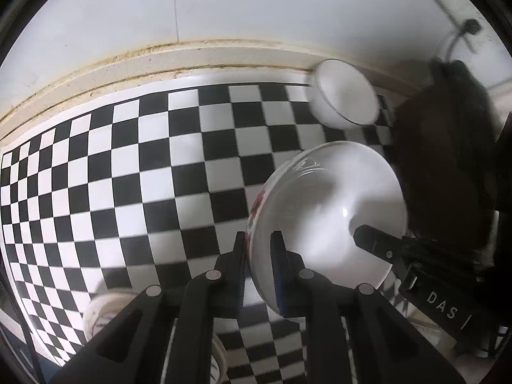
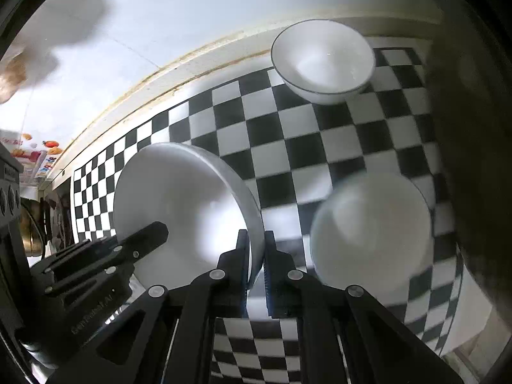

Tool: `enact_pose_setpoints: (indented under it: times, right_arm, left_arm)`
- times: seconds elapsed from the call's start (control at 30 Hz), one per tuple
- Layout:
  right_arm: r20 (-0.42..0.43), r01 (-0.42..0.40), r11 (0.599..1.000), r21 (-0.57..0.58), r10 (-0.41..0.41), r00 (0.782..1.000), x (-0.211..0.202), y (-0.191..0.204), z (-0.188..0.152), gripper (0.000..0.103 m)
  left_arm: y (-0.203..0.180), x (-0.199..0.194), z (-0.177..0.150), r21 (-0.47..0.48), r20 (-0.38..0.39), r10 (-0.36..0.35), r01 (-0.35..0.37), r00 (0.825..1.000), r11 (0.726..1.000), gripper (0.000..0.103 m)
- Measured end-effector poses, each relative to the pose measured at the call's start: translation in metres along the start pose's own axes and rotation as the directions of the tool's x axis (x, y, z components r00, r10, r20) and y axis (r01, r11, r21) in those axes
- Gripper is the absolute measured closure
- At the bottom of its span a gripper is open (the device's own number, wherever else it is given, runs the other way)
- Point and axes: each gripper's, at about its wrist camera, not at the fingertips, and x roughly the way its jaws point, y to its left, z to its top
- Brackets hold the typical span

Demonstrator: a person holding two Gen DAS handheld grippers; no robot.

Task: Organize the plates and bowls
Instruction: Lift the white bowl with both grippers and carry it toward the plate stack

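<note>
A white bowl [image 1: 323, 204] with a red pattern on its outer wall hangs tilted above the checkered cloth [image 1: 128, 166]. My left gripper [image 1: 258, 240] is shut on its left rim. In the right wrist view the same bowl [image 2: 179, 204] shows its white inside, and my right gripper [image 2: 256, 240] is shut on the opposite rim. One finger [image 1: 377, 244] of the right gripper reaches over the bowl's inside. The left gripper's finger [image 2: 144, 236] does the same from the other side.
A white bowl with a dark rim line [image 2: 323, 60] stands at the back of the cloth near the wall ledge [image 1: 192, 57]. Another white bowl [image 2: 371, 233], blurred, sits to the right. A small patterned cup [image 1: 105, 310] lies under the left gripper. A dark blurred shape [image 1: 448, 160] fills the right side.
</note>
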Motion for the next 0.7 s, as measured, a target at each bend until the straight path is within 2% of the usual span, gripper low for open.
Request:
enact_pose_setpoints:
  times: [0.2,0.33,0.57,0.7]
  right_arm:
    - [0.024,-0.001,1.0,0.017,0.001,1.0,-0.026,-0.017,-0.053,0.093]
    - [0.024,0.004,0.999,0.039,-0.005,1.0,-0.028,-0.038,-0.091,0.093]
    - [-0.028,-0.001,0.998,0.066,0.003,1.0,0.005,-0.067,-0.135,0.093]
    - [-0.065,-0.003,0.997,0.075,0.008,0.998,0.032,-0.076,-0.149,0.093]
  left_arm:
    - [-0.02,-0.01,-0.039,0.062,-0.004,-0.007,0.007,1.0,0.998,0.091]
    - [-0.023,-0.003,-0.065,0.079,-0.035,-0.023,0.026,0.999,0.997,0.091]
    - [-0.02,0.033,-0.103,0.067,-0.111,-0.02,0.027,0.994,0.997,0.091]
    - [-0.015,0.054,-0.119,0.066,-0.145,0.012,-0.003,0.989,0.998,0.091]
